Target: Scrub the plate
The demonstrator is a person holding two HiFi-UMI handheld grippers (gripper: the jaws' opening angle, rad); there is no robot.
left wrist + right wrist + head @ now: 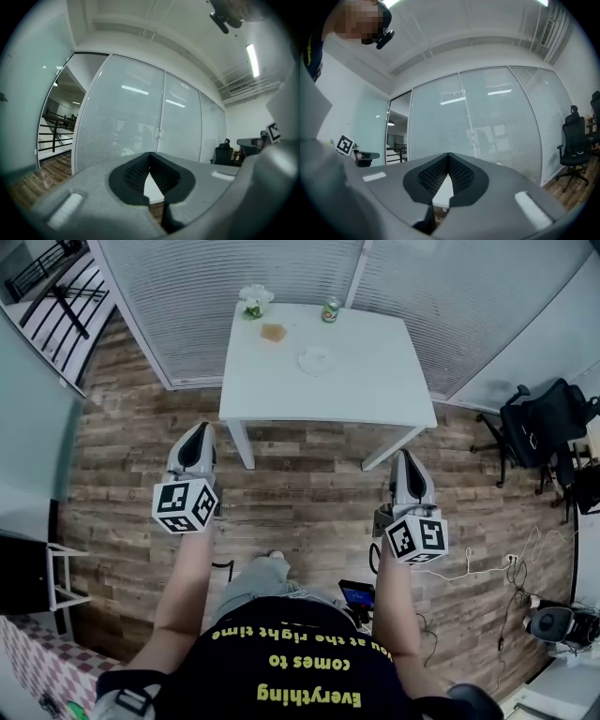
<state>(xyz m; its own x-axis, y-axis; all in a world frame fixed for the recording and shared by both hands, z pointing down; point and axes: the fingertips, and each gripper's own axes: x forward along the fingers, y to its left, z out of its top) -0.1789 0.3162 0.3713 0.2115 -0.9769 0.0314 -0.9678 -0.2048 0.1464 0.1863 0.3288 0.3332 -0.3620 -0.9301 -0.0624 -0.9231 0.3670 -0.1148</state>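
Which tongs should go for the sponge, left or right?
Left, probably. The brown sponge lies on the table's left half, nearer the left tongs; the right tongs would have to reach across the plate. Both are shut, empty and short of the table.

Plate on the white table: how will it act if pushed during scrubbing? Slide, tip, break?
The plate lies flat and low, so it probably won't tip or roll. It sits on the smooth white table with nothing bracing it, so a sideways push will likely slide it. Its material can't be told at this range, so treat it as fragile.
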